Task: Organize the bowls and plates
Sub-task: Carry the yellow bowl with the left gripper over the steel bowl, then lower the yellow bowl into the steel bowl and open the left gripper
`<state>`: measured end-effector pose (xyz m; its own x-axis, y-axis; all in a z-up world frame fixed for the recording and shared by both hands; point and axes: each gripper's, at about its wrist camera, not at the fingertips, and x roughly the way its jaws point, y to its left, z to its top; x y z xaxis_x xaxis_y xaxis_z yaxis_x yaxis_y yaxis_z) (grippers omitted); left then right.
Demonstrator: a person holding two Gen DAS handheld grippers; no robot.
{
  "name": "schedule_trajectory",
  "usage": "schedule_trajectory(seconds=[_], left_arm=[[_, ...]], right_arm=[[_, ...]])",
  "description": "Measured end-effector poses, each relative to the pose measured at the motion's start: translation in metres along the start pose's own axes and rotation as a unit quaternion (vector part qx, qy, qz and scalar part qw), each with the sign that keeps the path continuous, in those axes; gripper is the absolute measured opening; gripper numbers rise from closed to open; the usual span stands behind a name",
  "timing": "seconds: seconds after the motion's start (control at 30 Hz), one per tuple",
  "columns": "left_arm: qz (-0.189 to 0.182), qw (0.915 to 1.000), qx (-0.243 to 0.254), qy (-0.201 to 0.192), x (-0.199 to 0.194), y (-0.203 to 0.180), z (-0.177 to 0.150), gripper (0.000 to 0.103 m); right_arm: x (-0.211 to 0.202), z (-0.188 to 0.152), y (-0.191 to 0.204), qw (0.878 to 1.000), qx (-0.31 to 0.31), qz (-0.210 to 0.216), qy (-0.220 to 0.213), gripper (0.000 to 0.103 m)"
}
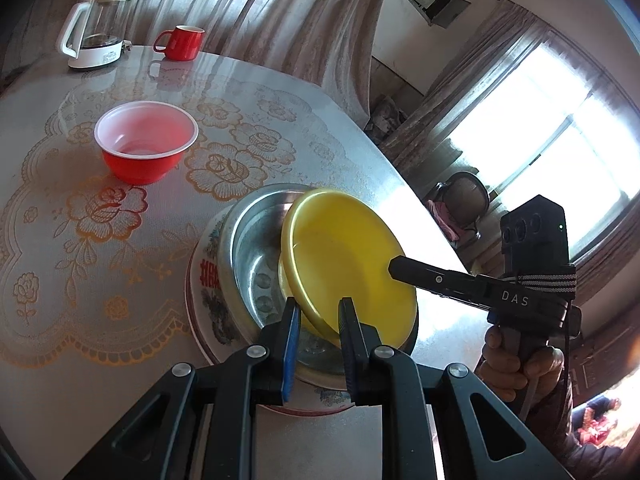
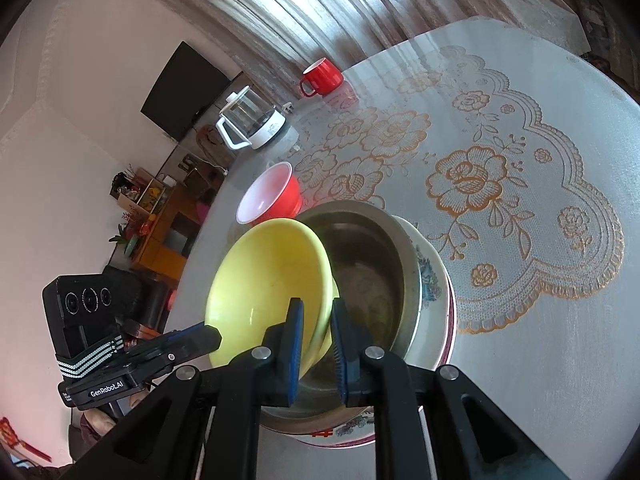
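Observation:
A yellow bowl [image 1: 352,264] is tilted over a steel bowl [image 1: 252,248] that sits on a flowered plate [image 1: 204,280]. My left gripper [image 1: 318,312] is shut on the yellow bowl's near rim. My right gripper [image 2: 316,312] is shut on the rim on the opposite side, and it shows in the left wrist view [image 1: 400,266]. In the right wrist view the yellow bowl [image 2: 264,284] leans over the steel bowl [image 2: 372,276] and plate [image 2: 434,280]. A red bowl [image 1: 146,140] with a white inside stands apart on the table; it also shows in the right wrist view [image 2: 270,200].
A red mug [image 1: 182,42] and a glass kettle [image 1: 98,28] stand at the table's far side. The table edge [image 1: 400,184] runs just right of the stack. A lace-patterned cloth [image 2: 520,200] covers the tabletop.

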<state>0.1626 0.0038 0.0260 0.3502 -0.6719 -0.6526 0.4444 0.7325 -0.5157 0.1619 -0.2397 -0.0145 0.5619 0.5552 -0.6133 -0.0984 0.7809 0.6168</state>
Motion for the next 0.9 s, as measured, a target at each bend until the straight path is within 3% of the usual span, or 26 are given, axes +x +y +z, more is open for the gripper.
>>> schedule_trajectory(seconds=[0.33, 0.9], left_arm=[[0.004, 1.0, -0.005, 0.002, 0.004, 0.002, -0.001, 0.019], [0.032, 0.9994, -0.009, 0.004, 0.015, -0.001, -0.004, 0.019]], right_arm=[[0.006, -0.002, 0.001, 1.0, -0.002, -0.015, 0.002, 0.014], [0.007, -0.006, -0.003, 1.0, 0.009, -0.015, -0.001, 0.026]])
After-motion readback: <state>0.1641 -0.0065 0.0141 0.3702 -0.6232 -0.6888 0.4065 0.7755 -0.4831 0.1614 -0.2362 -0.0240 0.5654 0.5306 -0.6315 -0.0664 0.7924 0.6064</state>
